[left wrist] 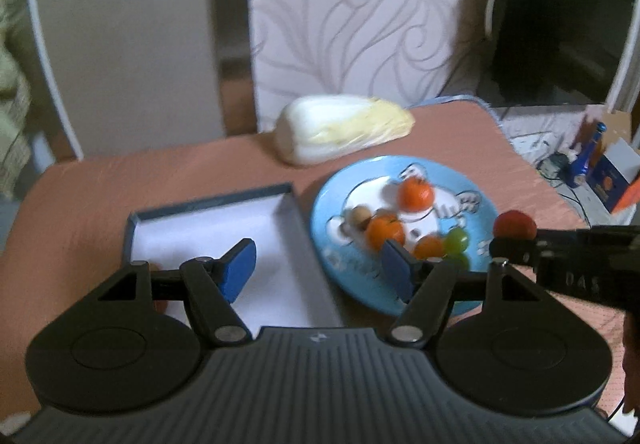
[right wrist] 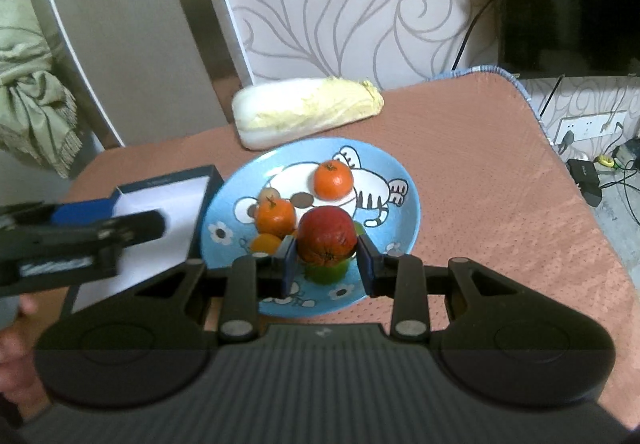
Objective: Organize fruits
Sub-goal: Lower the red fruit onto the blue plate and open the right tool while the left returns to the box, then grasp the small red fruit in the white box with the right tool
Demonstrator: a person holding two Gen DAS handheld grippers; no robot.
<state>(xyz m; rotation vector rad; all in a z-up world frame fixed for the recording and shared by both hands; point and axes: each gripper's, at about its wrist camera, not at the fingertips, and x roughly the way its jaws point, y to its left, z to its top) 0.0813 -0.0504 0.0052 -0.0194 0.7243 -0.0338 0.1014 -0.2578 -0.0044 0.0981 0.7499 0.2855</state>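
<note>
With our right gripper [right wrist: 326, 264] clamped on a red fruit [right wrist: 328, 236] above the blue plate [right wrist: 404, 180] and our left gripper [left wrist: 318, 270] wide and empty over the bare box [left wrist: 208, 220], sorting looks barely begun.

Soft, dim indoor light falls evenly, with only faint shadows under the blue plate [right wrist: 408, 204] and no harsh glare. The left wrist view is smeared by motion blur, softening the fruit and the cabbage [left wrist: 344, 134]; the right wrist view is sharper. Both bend strongly at the edges, curving the table [right wrist: 520, 204] and walls, and the far right stays dark.
</note>
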